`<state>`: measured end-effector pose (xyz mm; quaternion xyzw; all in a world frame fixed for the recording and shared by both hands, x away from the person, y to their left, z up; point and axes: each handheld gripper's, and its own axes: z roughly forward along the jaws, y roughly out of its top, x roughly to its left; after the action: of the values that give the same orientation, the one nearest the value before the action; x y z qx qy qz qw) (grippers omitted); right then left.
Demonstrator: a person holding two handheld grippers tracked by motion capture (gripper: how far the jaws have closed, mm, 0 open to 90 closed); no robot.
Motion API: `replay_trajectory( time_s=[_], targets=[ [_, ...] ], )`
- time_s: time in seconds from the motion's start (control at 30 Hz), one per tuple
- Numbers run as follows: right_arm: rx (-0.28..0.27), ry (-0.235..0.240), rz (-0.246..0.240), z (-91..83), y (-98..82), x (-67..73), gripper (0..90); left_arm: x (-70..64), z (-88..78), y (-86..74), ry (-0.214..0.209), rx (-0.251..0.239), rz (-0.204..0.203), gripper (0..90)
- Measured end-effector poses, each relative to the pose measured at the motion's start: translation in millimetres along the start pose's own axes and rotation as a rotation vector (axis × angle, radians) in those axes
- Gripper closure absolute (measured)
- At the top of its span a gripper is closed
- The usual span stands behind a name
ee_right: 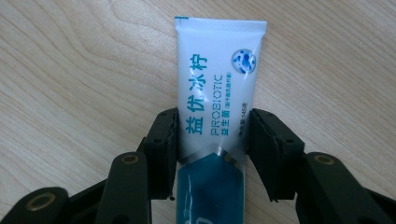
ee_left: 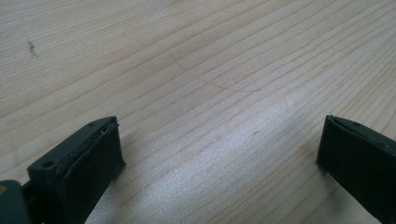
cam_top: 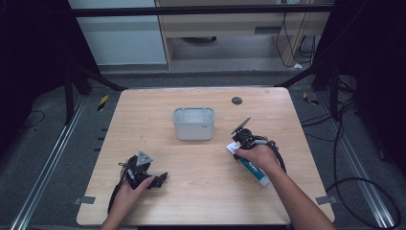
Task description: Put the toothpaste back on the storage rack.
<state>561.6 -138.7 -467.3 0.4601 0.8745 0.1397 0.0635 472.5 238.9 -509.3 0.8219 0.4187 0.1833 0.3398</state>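
Note:
A white and teal toothpaste tube (ee_right: 215, 79) lies flat on the wooden table (cam_top: 191, 191), right of the middle (cam_top: 253, 171). My right gripper (cam_top: 237, 148) points down over the tube's white end. Its black pads (ee_right: 164, 140) touch both long sides of the tube, so it is shut on it (ee_right: 214, 128). My left gripper (cam_top: 159, 180) rests low on the table at the front left. In the left gripper view its jaws stand wide open (ee_left: 219, 140) with only bare wood between them.
A grey-white open box (cam_top: 193, 125) stands at the table's middle, toward the back. A small dark round cap (cam_top: 236, 100) sits in the tabletop behind the right gripper. Black cables trail from both grippers.

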Motion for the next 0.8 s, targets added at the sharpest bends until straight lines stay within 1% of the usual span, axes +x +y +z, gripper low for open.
replay_trajectory(
  time_s=[0.03,0.07,0.13,0.3,0.33,0.4,0.43,0.47,0.5,0.53,0.57,0.6,0.63,0.8],
  targets=[
    [0.003,-0.002,-0.003,0.8,0.2,0.1,53.0,0.0,0.0,0.0,0.0,0.0,0.0,0.0],
    [0.007,-0.002,0.005,1.1,0.2,0.7,52.9,0.0,0.0,0.0,0.0,0.0,0.0,0.0],
    [0.007,-0.006,-0.001,1.5,0.5,0.5,53.0,0.0,0.0,0.0,0.0,0.0,0.0,0.0],
    [0.009,-0.008,0.0,1.4,0.6,0.5,53.8,0.0,0.0,0.0,0.0,-0.001,0.0,0.0],
    [0.009,-0.017,-0.004,1.7,0.6,1.4,54.4,-0.1,0.0,0.0,0.0,-0.001,-0.001,0.0],
    [0.011,-0.02,-0.005,1.6,0.6,2.3,55.0,-0.1,0.0,0.0,0.0,0.0,-0.001,0.0],
    [0.008,-0.027,-0.02,2.1,0.4,1.8,55.5,-0.1,0.0,0.0,0.0,-0.001,-0.001,0.0],
    [0.008,-0.027,-0.02,2.1,0.4,1.8,55.5,-0.1,0.1,0.0,0.0,-0.001,-0.001,0.0],
    [0.014,-0.021,-0.008,1.5,0.7,2.8,55.9,-0.1,0.0,0.0,0.0,-0.001,-0.001,0.0],
    [0.013,-0.03,-0.023,2.0,0.4,2.3,57.8,0.2,-0.2,0.0,0.0,0.002,0.003,0.0],
    [0.013,-0.03,-0.023,2.0,0.4,2.3,57.8,0.2,-0.2,0.0,0.0,0.002,0.003,0.0],
    [0.017,-0.021,-0.011,1.3,0.7,2.6,58.4,0.1,-0.1,0.0,0.0,0.002,0.002,0.0],
    [0.021,-0.014,-0.01,0.8,0.8,2.1,59.0,0.1,-0.2,0.0,0.0,0.002,0.002,0.0],
    [0.024,-0.017,-0.008,0.2,0.9,2.4,62.1,0.1,-0.1,0.0,0.001,0.002,0.002,0.0]
  ],
)
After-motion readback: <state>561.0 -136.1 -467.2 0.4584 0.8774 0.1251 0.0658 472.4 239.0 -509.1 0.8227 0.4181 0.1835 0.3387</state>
